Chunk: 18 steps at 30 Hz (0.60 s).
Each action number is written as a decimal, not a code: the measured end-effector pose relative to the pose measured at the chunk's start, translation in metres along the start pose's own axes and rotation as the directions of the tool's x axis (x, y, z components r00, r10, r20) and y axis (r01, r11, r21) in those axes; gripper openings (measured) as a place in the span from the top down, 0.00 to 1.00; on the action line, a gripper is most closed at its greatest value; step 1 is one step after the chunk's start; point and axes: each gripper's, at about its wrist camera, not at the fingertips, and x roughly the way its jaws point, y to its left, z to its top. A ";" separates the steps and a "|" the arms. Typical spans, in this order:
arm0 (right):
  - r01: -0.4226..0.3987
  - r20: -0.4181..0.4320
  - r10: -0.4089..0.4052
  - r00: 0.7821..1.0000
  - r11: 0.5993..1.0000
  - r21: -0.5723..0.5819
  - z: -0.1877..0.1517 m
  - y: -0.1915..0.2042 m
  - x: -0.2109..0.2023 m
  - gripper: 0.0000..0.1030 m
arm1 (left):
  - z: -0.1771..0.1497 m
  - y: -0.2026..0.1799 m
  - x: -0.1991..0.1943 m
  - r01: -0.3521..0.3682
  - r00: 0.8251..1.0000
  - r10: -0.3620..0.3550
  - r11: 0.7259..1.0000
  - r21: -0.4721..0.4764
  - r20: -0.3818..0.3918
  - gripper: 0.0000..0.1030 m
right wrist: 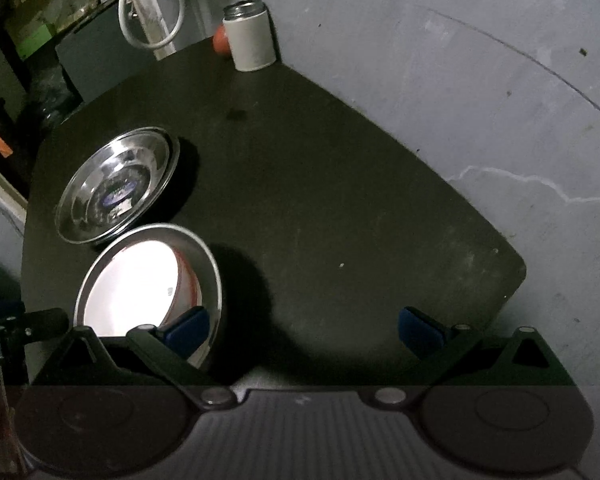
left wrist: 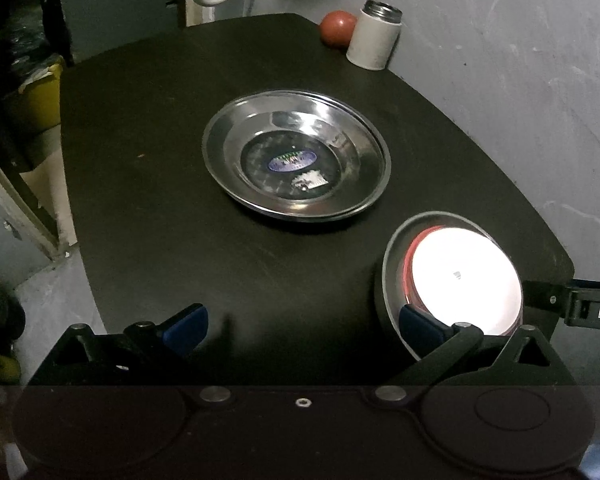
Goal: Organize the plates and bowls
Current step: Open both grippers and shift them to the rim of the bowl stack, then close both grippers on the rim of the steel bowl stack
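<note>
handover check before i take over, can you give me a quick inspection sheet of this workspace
surface: dark table, set against a grey wall.
job's things: steel plate mid-table; steel bowl with a white dish nested inside, at the near edge.
clutter: white canister, red ball at the far corner.
grippers: left gripper and right gripper open, holding nothing.
cables: white cable looped behind the table.
surroundings: yellow bin, dim shelving.
</note>
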 end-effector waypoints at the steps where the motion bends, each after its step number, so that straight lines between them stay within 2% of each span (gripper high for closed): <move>1: -0.004 -0.004 0.004 1.000 1.000 -0.005 0.000 0.000 0.000 0.00 | 0.000 -0.001 0.001 0.004 1.000 -0.004 1.000 0.004 -0.003 0.01; 18: -0.042 -0.060 0.040 0.997 0.999 -0.028 0.000 -0.001 0.011 0.00 | 0.000 -0.016 0.017 -0.007 0.999 0.011 0.998 0.059 -0.053 0.01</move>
